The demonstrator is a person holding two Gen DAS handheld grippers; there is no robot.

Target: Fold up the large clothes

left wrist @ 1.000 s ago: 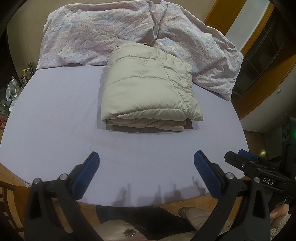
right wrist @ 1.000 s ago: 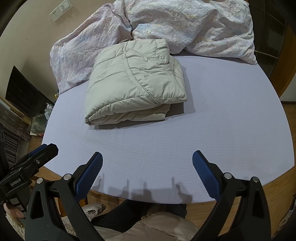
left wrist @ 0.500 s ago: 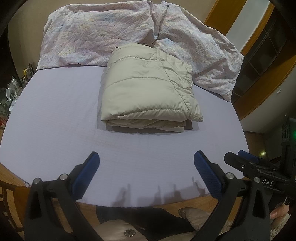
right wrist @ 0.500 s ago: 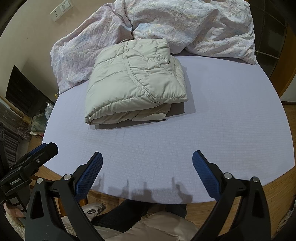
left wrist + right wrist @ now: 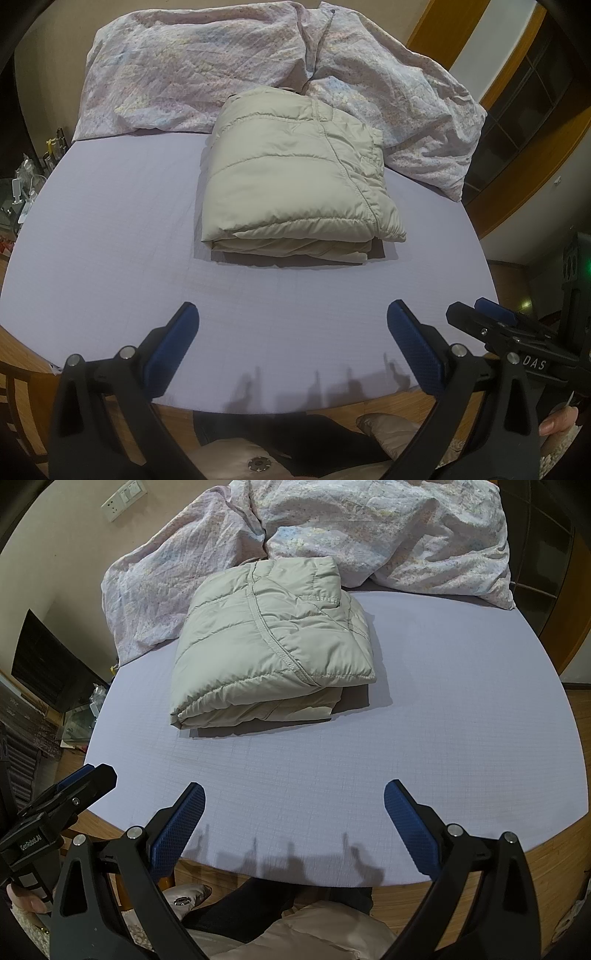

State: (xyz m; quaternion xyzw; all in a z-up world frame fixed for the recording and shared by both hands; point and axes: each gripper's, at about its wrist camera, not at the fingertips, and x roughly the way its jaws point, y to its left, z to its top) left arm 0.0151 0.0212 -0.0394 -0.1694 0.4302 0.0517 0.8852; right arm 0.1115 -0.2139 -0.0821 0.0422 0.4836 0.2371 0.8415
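**Nothing moved since the last look**

I saw no change from a second earlier. One folded beige jacket [image 5: 295, 184] lay toward the bed's [image 5: 110, 240] far edge, touching one floral quilt [image 5: 207, 70]. I held my two grippers, left [image 5: 290, 341] and right [image 5: 293, 818], spread apart and empty over the near edge.

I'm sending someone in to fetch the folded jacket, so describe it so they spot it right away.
On the lavender bed sheet, look toward the far end, just before the crumpled floral quilt. The beige puffer jacket lies there folded into a thick rectangle, plain and stitched in bands, unlike the patterned quilt.
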